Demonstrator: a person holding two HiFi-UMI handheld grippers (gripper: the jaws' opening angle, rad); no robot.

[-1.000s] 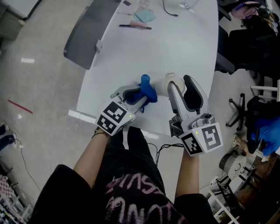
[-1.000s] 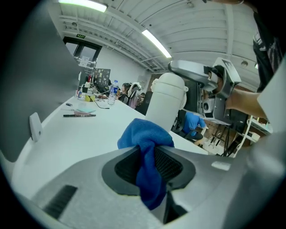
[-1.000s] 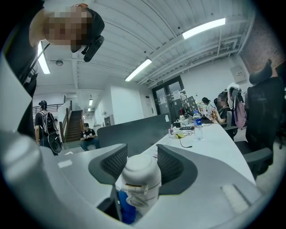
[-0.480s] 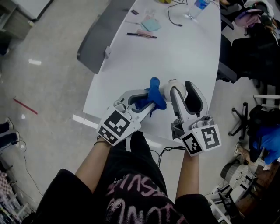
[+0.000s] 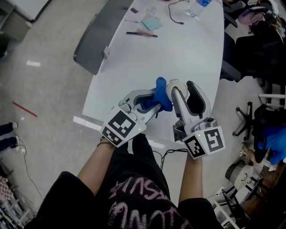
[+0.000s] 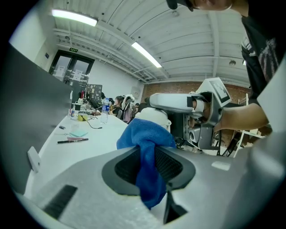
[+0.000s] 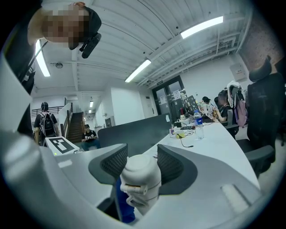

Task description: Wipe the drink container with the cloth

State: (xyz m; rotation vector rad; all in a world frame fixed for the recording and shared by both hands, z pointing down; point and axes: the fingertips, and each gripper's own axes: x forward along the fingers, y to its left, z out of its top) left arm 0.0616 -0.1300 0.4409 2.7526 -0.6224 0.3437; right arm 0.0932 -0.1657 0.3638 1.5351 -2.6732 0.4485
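A white drink container [image 7: 140, 182] with a lidded top is clamped between the jaws of my right gripper [image 5: 181, 89], held above the near end of the white table [image 5: 187, 49]. My left gripper [image 5: 149, 99] is shut on a blue cloth [image 6: 147, 147], which bulges out past the jaws and presses against the left side of the container [image 5: 174, 85]. In the left gripper view the cloth covers most of the container [image 6: 154, 117], with my right gripper [image 6: 187, 103] behind it. In the right gripper view a strip of blue cloth [image 7: 124, 206] shows below the container on the left.
Further along the table lie a pen [image 5: 141, 34], a teal note pad [image 5: 152, 23], a black cable [image 5: 175, 12] and a water bottle [image 5: 198, 6]. A grey partition [image 5: 98, 36] runs along the table's left edge. Office chairs [image 5: 250, 49] stand to the right.
My left gripper has risen with the cloth, bringing it from the container's lower side up against its upper part. The right gripper and container have stayed put.
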